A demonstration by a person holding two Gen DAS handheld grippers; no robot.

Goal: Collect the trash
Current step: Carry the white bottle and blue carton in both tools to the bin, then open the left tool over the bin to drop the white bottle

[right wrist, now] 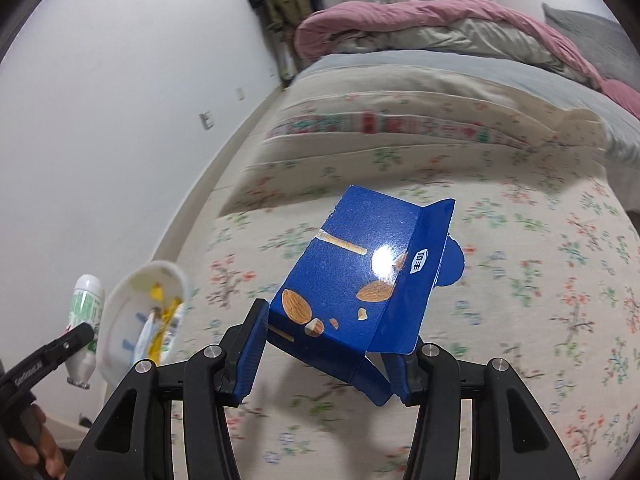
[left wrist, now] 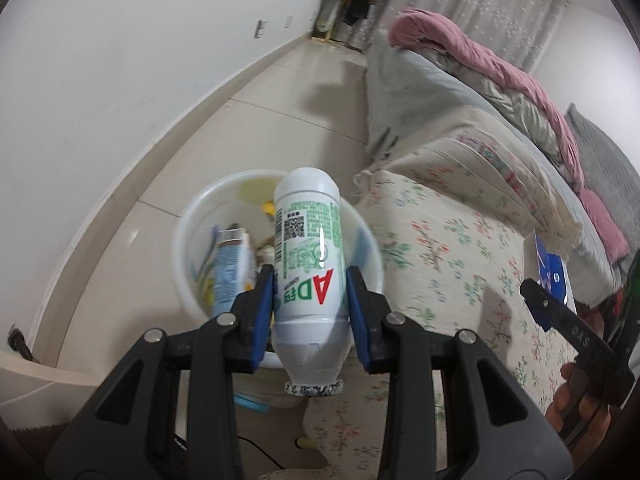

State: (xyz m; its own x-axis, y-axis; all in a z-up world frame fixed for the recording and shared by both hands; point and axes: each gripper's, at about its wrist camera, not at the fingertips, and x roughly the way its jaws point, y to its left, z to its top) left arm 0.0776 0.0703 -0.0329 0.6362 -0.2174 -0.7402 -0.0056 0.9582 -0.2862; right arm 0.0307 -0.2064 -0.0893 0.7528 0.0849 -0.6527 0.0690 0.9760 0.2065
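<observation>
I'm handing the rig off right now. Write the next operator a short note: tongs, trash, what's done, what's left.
Left tongs: shut on the white bottle, held cap toward the camera above the white bin.
Right tongs: shut on the blue almond carton, held over the floral bedspread.
Done: several wrappers already lie in the bin.
Left: release the bottle into the bin, then bring the carton across and drop it in.
</observation>
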